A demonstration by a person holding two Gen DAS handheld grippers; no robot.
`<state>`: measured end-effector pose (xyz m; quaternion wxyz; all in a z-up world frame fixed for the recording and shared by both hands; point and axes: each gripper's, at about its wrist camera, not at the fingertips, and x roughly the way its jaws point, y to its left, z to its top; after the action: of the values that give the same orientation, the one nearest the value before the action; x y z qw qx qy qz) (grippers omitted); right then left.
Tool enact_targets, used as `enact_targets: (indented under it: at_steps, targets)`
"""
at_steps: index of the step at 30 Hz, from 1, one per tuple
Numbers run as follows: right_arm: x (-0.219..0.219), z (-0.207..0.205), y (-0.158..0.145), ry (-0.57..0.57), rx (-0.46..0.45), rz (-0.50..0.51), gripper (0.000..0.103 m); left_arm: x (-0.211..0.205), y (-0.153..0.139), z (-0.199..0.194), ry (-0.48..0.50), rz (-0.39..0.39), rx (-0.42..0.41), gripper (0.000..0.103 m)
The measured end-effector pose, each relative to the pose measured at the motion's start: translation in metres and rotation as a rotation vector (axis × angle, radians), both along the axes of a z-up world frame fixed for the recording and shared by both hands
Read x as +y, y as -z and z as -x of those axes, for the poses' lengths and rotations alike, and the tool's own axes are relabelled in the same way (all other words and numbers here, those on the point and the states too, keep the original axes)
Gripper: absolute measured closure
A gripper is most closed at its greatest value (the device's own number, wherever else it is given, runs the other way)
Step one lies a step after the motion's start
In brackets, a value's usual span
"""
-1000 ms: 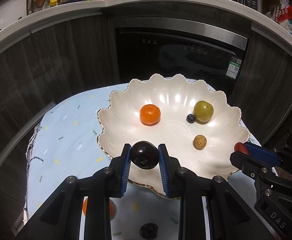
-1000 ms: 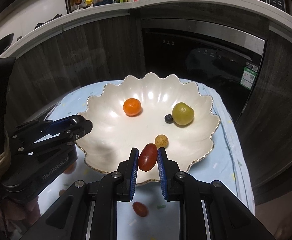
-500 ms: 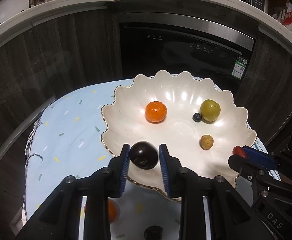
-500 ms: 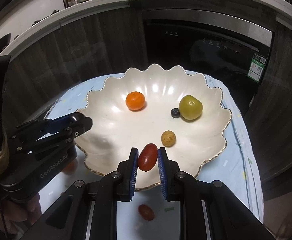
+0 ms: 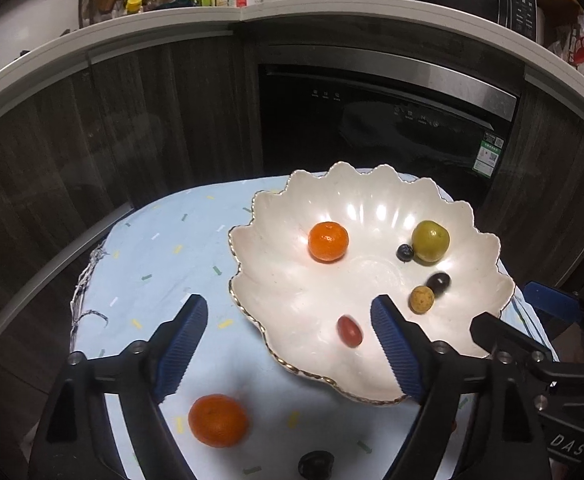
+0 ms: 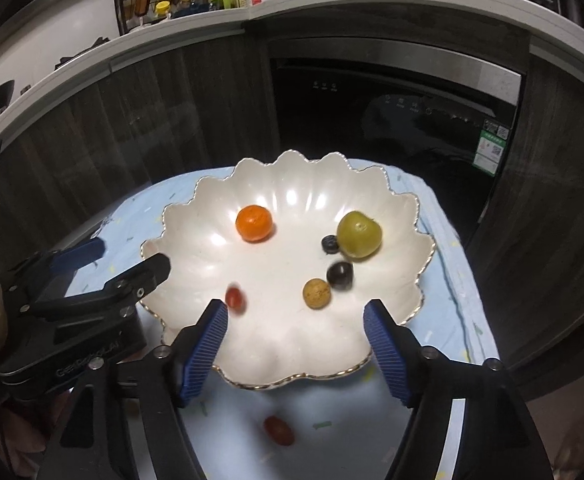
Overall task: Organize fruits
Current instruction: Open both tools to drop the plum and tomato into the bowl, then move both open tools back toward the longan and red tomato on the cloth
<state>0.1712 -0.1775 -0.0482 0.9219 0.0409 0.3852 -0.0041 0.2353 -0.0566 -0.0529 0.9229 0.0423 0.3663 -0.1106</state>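
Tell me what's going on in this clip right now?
A person with two handheld grippers is moving fruit from a blue cloth into a scalloped white bowl. Both the left gripper and right gripper are open and empty above the bowl's near rim. The bowl holds an orange mandarin, green fruit, blueberry, dark plum, small tan fruit and a blurred red tomato. Another mandarin, a dark fruit and a second red tomato lie on the cloth.
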Motion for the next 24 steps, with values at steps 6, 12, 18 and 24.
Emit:
enact_targets:
  at_steps: [6, 12, 18, 24]
  targets:
    - [-0.001, 0.004, -0.007, 0.018, -0.014, 0.014, 0.030, 0.003, -0.005, 0.006, -0.006, -0.001, -0.008, 0.016]
    - [0.000, 0.013, -0.014, 0.026, -0.032, 0.027, 0.030, 0.008, -0.015, 0.016, -0.012, 0.002, -0.028, 0.016]
    - [0.002, 0.020, -0.023, 0.029, -0.056, 0.036, 0.030, 0.013, -0.023, 0.024, -0.016, 0.003, -0.043, 0.016]
    - [0.006, 0.028, -0.030, 0.028, -0.077, 0.049, 0.030, 0.020, -0.030, 0.032, -0.029, 0.008, -0.055, 0.016]
